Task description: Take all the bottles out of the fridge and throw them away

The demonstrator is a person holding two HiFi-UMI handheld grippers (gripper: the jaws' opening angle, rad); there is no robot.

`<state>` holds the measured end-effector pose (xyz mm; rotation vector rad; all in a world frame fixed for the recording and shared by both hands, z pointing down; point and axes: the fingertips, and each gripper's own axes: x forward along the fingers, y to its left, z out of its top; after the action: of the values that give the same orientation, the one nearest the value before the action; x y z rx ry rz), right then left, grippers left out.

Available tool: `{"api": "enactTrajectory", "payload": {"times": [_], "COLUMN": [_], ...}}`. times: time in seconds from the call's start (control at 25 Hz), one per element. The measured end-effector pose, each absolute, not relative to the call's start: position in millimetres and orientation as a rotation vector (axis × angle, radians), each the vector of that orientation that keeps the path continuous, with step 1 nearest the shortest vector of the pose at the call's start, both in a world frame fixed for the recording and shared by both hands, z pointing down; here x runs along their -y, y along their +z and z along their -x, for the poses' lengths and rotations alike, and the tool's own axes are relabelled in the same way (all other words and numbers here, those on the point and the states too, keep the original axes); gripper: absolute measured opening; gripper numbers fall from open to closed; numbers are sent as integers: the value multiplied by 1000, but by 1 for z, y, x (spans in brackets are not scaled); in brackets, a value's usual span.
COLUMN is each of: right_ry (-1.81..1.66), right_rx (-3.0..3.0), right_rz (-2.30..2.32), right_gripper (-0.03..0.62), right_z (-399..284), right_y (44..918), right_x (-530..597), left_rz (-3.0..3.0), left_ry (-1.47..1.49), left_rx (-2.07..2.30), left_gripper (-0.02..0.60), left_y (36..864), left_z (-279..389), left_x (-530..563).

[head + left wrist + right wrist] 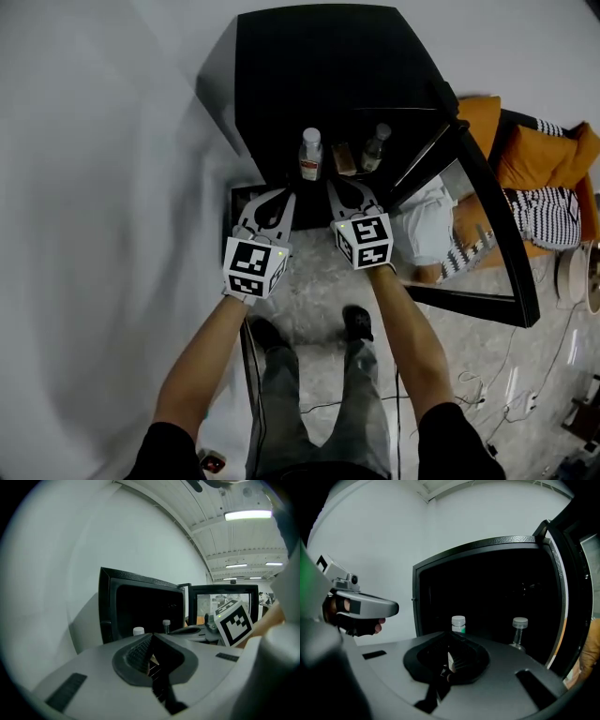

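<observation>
A small black fridge (319, 56) stands against the white wall with its glass door (469, 216) swung open to the right. Inside stand a white-capped bottle with a red label (310, 155), a clear bottle with a grey cap (375, 147) and a small brown item (343, 159) between them. The two bottles also show in the right gripper view, white-capped bottle (458, 623) and clear bottle (518, 631). My left gripper (278, 194) and right gripper (339, 187) hover side by side just in front of the open fridge, both shut and empty.
The door glass mirrors a person in white. An orange seat with a striped cushion (544, 178) sits at the right. Cables (506, 394) run over the marble floor. My feet (356, 323) stand close to the fridge.
</observation>
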<state>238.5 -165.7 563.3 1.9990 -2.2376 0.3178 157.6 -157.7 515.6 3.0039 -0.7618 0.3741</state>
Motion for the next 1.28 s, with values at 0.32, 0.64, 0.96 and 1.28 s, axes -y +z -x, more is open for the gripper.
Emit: {"api": "enactTrajectory", "payload": {"times": [0.32, 0.64, 0.96, 1.28], "right_ry": [325, 318, 316, 313], "right_rx": [2235, 2223, 2238, 2290], "right_rz": [-2017, -1991, -1930, -1838], "right_gripper": [29, 130, 202, 238], "right_z": [-237, -240, -245, -249], "right_y": [564, 566, 574, 586], "right_x": [176, 188, 213, 237], "left_rz": [-3003, -3001, -2972, -2939], "left_ry": [424, 431, 435, 394], "left_rx": [761, 780, 865, 1014], "left_gripper": [2, 2, 2, 2], "left_y": [517, 518, 523, 529], "left_z": [-153, -156, -161, -165], "left_x": [162, 164, 170, 183]}}
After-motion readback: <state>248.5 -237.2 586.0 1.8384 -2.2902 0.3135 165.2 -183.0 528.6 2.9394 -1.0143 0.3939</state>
